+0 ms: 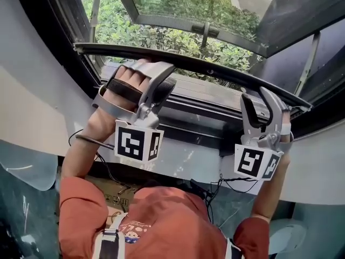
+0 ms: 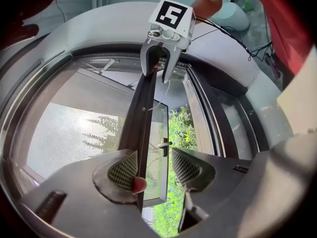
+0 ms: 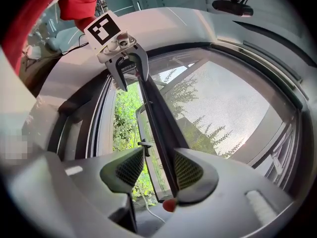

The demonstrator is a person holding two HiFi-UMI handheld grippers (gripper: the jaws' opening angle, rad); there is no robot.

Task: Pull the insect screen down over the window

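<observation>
- While the left gripper (image 1: 161,75) and the right gripper (image 1: 256,97) sit hooked on the bar (image 1: 205,69), the step in hand reads as mid-pull, not seated.
- Head view: the bar spans the window. The left gripper is toward its left end and the right gripper toward its right end, well apart.
- Head view, room: the sill (image 1: 210,93) lies below the bar with a strip of greenery between them, so I judge there is travel left. The sash (image 1: 205,28) is swung outward, off the bar's path.
- Left gripper view: the fingers (image 2: 124,168) are spread and the bar runs between them. It lies against the left one with a gap to the other, so it is hooked, not pinched.
- Left gripper view, edges: the screen (image 2: 74,128) hangs on one side of the bar. The other side is open, with the sash handle and greenery showing. The frame (image 2: 218,118) is near on the right.
- Right gripper view: the fingers (image 3: 190,170) are spread here too. The bar lies against the right one and clear of the left. Mesh is on one side of the bar and the open gap on the other.
- Next move, my call: pull down evenly on both ends so the bar stays square in the frame, then ease off near the sill.
- Risk: with nothing pinched, the bar could slip off a finger if either gripper tilts.
</observation>
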